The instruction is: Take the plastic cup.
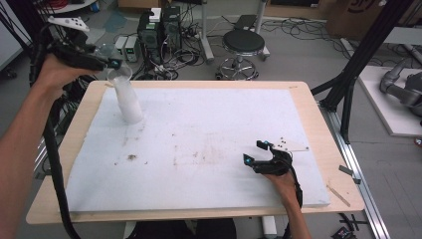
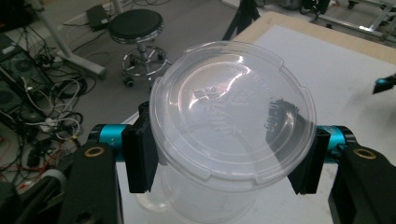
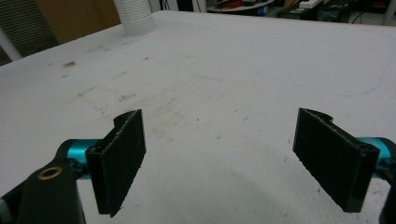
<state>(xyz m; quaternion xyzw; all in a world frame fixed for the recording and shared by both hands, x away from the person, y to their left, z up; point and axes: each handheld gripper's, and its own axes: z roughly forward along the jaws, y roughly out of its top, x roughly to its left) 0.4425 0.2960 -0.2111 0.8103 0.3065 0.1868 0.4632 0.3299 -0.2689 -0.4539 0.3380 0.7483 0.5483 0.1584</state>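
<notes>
While the right gripper point(image 1: 255, 152) rests low on the white mat point(image 1: 209, 149) at the lower right of the high view, its jaws stand spread wide with nothing between them, as the right gripper view confirms: two black pads point(image 3: 119, 158) apart over bare, lightly stained mat. Farther up and to the left of the high view, a tall stack of white cups point(image 1: 128, 99) stands on the mat near the desk point(image 1: 318, 124) corner, leaning a little toward the upper left. At its top, in the upper left of the frame, the left gripper point(image 1: 110, 63) pinches a clear plastic cup point(image 1: 118, 73).

In the left gripper view that clear cup point(image 2: 224, 140) sits squarely between the two pads, which press on its wall from either side just under the lid's rim, with the clear lid point(image 2: 233, 109) facing the camera in the middle of the frame.

My judgement is that the main risk lies in the thin wall: it may buckle or slip out of the pinch, since the pads catch only a narrow band below the rim. A squeeze could also pop the lid loose. If the cup drags on the stack beneath, the already tilted stack could topple off the mat's near-left corner region toward the desk edge and the floor point(image 1: 298, 45) beyond.
</notes>
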